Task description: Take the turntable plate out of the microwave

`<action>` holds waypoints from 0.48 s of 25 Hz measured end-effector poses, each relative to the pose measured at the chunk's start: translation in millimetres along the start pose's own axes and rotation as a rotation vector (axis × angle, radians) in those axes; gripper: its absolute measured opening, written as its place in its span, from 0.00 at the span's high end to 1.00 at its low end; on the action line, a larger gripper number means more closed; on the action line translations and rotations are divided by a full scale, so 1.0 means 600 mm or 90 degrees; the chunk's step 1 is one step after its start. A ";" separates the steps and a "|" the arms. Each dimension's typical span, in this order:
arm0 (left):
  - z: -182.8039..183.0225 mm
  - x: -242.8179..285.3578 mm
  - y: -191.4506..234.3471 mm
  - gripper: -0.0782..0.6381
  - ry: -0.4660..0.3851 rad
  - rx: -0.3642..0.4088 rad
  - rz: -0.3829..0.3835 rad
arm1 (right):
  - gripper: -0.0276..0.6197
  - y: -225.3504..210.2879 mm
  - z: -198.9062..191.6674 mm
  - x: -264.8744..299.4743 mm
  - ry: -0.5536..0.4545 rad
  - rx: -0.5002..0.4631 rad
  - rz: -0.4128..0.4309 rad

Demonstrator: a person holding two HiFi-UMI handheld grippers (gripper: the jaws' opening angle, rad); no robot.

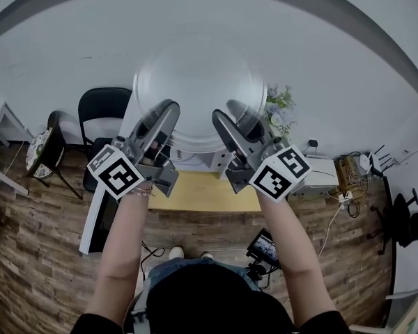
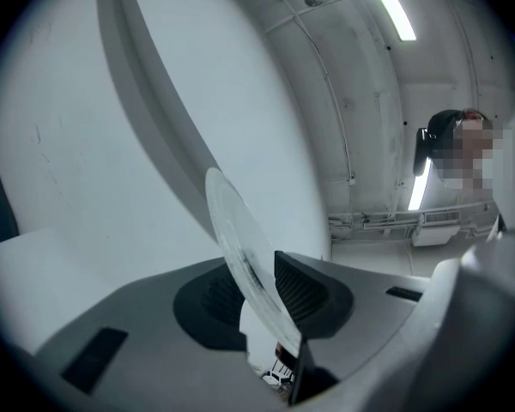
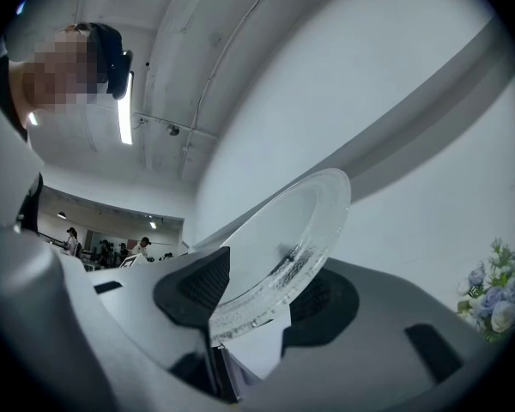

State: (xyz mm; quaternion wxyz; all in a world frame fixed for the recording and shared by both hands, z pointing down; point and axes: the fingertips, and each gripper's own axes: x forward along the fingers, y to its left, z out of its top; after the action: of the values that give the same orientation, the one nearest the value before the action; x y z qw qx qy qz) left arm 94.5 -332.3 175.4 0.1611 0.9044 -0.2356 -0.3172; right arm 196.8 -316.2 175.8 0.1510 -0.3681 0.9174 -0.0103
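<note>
The clear glass turntable plate (image 1: 195, 82) is up in the air in front of the white wall, gripped at its near rim from both sides. My left gripper (image 1: 160, 114) is shut on the plate's left rim (image 2: 240, 247), which runs edge-on between the pads (image 2: 302, 292). My right gripper (image 1: 230, 114) is shut on the right rim (image 3: 292, 230), and its ribbed pads (image 3: 208, 283) clamp the thick moulded edge. Below the plate, part of the white microwave (image 1: 195, 160) shows, with its door (image 1: 99, 214) swung open to the left.
The microwave stands on a yellow-topped table (image 1: 209, 191). A black chair (image 1: 101, 110) is at the left by the wall. At the right are a bunch of flowers (image 1: 279, 110), a white box (image 1: 322, 172) and cables (image 1: 348, 193). The floor is wood.
</note>
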 end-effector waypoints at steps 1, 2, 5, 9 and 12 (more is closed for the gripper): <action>0.003 0.002 0.002 0.77 0.000 0.006 -0.001 | 0.65 -0.002 0.000 0.003 -0.003 -0.002 0.000; 0.004 0.004 0.003 0.77 0.000 0.012 -0.002 | 0.64 -0.003 0.001 0.005 -0.007 -0.005 0.000; 0.013 0.006 0.005 0.76 -0.001 0.022 -0.004 | 0.64 -0.002 0.004 0.012 -0.020 -0.017 0.001; 0.030 0.007 0.013 0.76 -0.001 0.044 -0.002 | 0.64 -0.001 0.005 0.030 -0.029 -0.019 0.008; 0.034 0.012 0.014 0.76 -0.006 0.050 -0.002 | 0.64 -0.003 0.010 0.035 -0.031 -0.024 0.012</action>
State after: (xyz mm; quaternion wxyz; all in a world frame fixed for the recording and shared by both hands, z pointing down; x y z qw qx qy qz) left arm 83.2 -346.0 160.3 0.1237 0.9088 -0.2476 -0.3123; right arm 185.8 -331.2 164.6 0.1666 -0.3624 0.9168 0.0176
